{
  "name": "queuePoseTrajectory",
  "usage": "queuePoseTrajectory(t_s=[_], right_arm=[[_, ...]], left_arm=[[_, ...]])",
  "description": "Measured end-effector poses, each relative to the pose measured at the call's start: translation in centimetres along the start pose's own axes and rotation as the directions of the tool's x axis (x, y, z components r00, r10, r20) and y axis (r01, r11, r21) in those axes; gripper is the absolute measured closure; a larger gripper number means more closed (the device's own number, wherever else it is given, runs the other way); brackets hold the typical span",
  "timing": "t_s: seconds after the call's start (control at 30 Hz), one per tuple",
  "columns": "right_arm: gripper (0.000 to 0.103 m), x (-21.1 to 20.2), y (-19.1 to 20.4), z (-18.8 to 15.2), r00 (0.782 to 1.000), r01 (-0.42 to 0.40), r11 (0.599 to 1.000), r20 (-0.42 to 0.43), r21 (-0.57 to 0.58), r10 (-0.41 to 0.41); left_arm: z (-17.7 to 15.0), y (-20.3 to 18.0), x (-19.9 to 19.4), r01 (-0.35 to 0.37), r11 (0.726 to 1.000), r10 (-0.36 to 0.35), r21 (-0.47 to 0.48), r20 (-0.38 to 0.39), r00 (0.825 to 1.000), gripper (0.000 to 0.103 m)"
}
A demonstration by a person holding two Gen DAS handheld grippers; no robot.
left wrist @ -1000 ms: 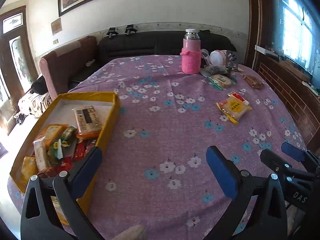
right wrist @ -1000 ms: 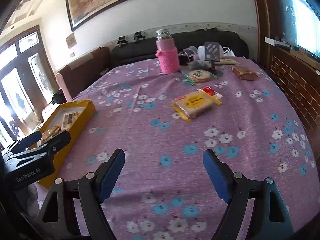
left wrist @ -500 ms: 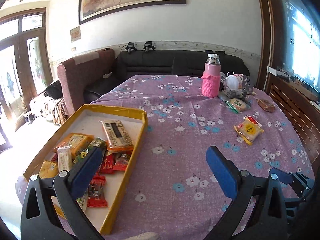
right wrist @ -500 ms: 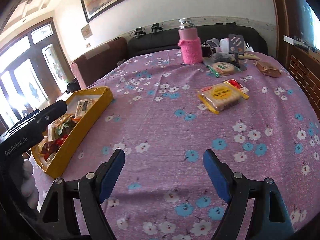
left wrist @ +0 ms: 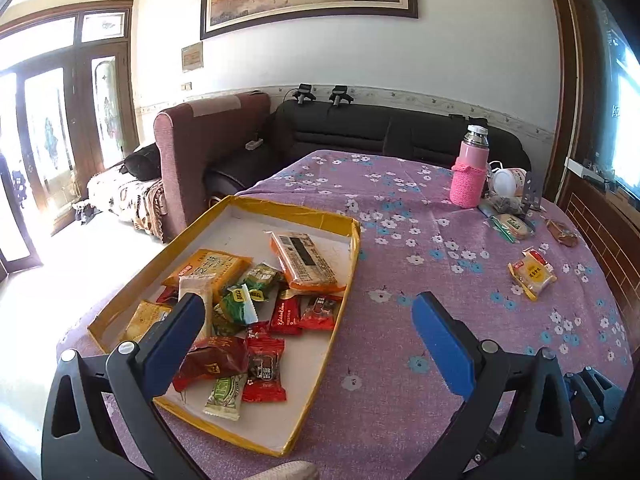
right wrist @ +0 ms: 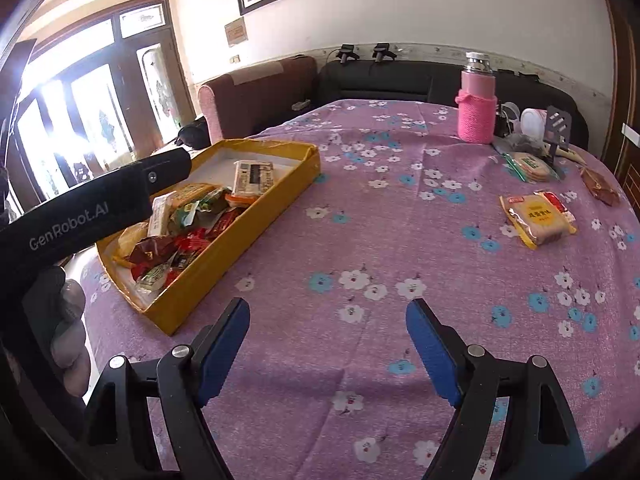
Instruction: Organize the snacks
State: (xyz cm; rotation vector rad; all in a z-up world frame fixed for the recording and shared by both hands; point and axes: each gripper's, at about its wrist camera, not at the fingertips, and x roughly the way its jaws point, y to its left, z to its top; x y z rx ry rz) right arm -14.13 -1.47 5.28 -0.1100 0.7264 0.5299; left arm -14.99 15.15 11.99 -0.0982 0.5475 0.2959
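A yellow-walled box (left wrist: 352,240) (right wrist: 248,232) on the table's left side holds several wrapped snacks, among them an orange cracker pack (left wrist: 304,260) and red candies (left wrist: 264,364). A yellow biscuit pack (left wrist: 532,274) (right wrist: 538,218) lies alone on the purple flowered cloth at the right. A round cracker pack (left wrist: 512,224) (right wrist: 530,164) lies farther back. My left gripper (left wrist: 308,320) is open and empty, raised over the box's near right side. My right gripper (right wrist: 328,324) is open and empty over bare cloth at the table's front.
A pink flask (left wrist: 470,172) (right wrist: 478,104) stands at the back right beside a white jar (left wrist: 506,184), a dark stand (right wrist: 556,128) and a brown wrapped item (left wrist: 562,232). Sofas stand behind the table. The left gripper's body (right wrist: 92,204) fills the right wrist view's left.
Both grippers have pulled back and risen, so the box and table show from farther off. The left view has swung left toward the box. Both stay open and empty.
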Motion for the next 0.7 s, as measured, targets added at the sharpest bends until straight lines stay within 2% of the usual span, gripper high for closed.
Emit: queuePoseTrajectory(t_s=[0.4,0.7], right_arm=[[0.021,0.8,3.9,0.4,0.999,-0.048,0.996,-0.017,-0.072,0.047],[0.021,1.0,5.7,0.6,0.997,-0.074,0.992,-0.014,-0.106,0.073]], left_arm=[[-0.1,3.0,-0.3,-0.024,0.998,0.025,-0.060,0.003,1.000,0.000],[-0.2,5.2,-0.6,-0.005,0.992,0.005,-0.123,0.001,1.000,0.000]])
